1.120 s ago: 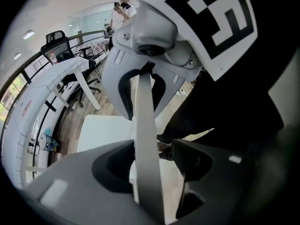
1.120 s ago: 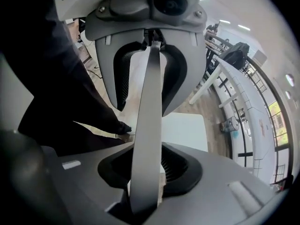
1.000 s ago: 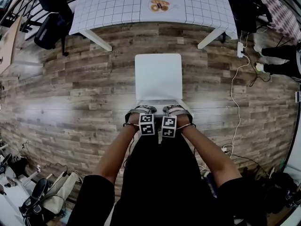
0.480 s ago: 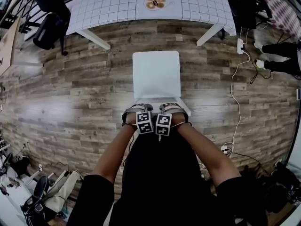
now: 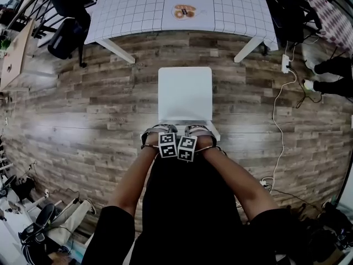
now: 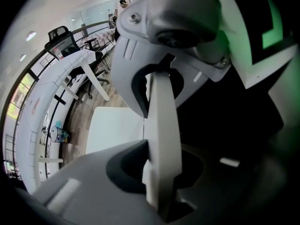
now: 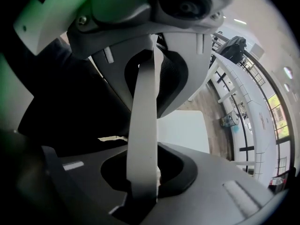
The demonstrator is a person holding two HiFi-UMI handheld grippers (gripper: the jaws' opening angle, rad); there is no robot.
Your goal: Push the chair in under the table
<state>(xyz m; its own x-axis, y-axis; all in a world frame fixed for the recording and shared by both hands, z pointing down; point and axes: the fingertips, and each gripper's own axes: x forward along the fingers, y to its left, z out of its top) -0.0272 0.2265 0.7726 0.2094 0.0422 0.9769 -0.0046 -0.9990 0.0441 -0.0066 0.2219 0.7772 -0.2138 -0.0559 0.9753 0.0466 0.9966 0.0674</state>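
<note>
The white chair (image 5: 185, 93) stands on the wood floor, its seat facing the table (image 5: 132, 10), which wears a grid-pattern cloth, with a strip of floor between them. Both hands are at the top of the chair's backrest. My left gripper (image 5: 161, 130) and my right gripper (image 5: 199, 130) point steeply down, side by side, each shut on the backrest's top edge. In the left gripper view the white backrest (image 6: 161, 111) runs straight between the jaws, with the seat (image 6: 115, 128) beyond. The right gripper view shows the same: the backrest (image 7: 143, 125) clamped, the seat (image 7: 185, 130) behind.
A small plate of food (image 5: 186, 11) lies on the table. A black office chair (image 5: 63, 32) stands at the upper left. A white cable and power strip (image 5: 284, 62) run along the floor at the right, near a person's feet (image 5: 331, 73). Bags (image 5: 60, 225) lie at the lower left.
The head camera's view has shifted slightly. Both grippers stay at the backrest's top edge, and the chair stands about as far from the table as before.
</note>
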